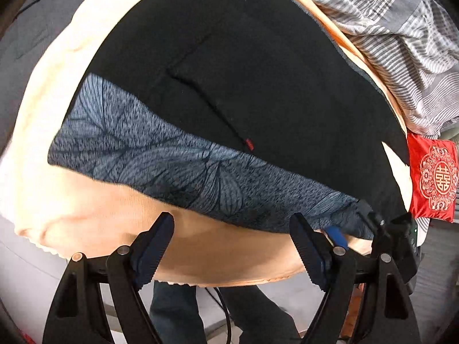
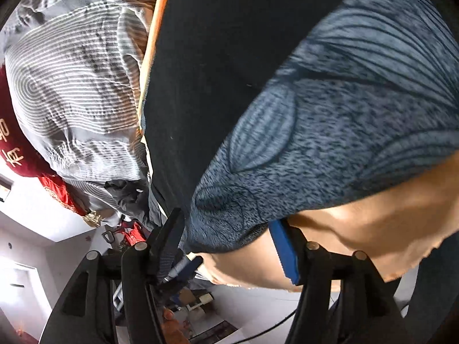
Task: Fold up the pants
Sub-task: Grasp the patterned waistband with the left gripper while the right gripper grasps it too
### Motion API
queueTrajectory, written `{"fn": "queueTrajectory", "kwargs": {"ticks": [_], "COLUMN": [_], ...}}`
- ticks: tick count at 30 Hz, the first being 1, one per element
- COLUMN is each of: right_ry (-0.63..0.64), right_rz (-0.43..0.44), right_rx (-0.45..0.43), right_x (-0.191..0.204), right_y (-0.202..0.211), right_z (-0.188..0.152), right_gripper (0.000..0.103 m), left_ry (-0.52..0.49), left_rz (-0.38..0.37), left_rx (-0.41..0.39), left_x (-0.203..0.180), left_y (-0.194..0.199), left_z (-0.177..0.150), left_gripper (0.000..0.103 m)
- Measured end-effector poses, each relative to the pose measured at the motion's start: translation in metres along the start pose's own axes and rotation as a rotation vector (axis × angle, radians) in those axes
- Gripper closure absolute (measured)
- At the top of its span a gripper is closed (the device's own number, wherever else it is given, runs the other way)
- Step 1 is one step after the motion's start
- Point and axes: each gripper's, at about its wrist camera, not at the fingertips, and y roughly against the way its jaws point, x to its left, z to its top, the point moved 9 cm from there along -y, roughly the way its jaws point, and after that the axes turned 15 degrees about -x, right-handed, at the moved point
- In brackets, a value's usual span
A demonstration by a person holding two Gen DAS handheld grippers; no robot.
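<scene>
Pants [image 1: 229, 66] lie lengthwise left-right (patterned band nearest); left gripper [image 1: 232, 243] empty, spread; right gripper [image 2: 229, 246] straddling band, unclamped.

Pants [image 1: 243, 71] top cut off by frame edge — leaf-print band [image 2: 344, 143] blurred

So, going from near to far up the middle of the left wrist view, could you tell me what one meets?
Left gripper → peach sheet → blue patterned waistband → black pants → striped bedding.
</scene>
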Motion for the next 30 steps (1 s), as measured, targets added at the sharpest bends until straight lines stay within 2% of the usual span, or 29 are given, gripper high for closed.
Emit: {"fn": "queueTrajectory", "kwargs": {"ticks": [4,8,12,14,18,25,30], "right_ry": [-0.018,-0.030,-0.034,-0.062,-0.089,-0.090,-0.074], "right_rz": [0.023,0.002,0.045,0.062,0.149,0.237,0.226], "right_rx": [0.012,0.021,0.000,0.032,0.035,0.035,0.047], "right_x": [0.002,-0.010,-0.004,0.002,0.031,0.073,0.079], "right_y": [0.000,0.000,-0.005,-0.006,-0.002,0.016,0.017], "right_z": [-0.006,-0.011,-0.002,-0.002,0.005,0.015,0.014], "right_gripper": [0.037,0.037,0.037,0.038,0.047,0.047,0.047], "left_ry": [0.025,0.042,0.065,0.081,0.096,0.252,0.268], "left_rz": [-0.026,-0.040,-0.053,-0.071,-0.120,-0.258,-0.247], "left_rx": [0.033,0.033,0.027,0.028,0.025,-0.031,-0.115], "left_x": [0.001,0.002,0.007,0.010,0.000,-0.010,-0.006], "left_y": [0.000,-0.001,-0.003,-0.002,-0.002,-0.008,0.000], "left_z": [-0.011,-0.011,-0.007,-0.008,-0.005,0.022,0.046], "left_gripper": [0.019,0.019,0.019,0.019,0.019,0.019,0.019]}}
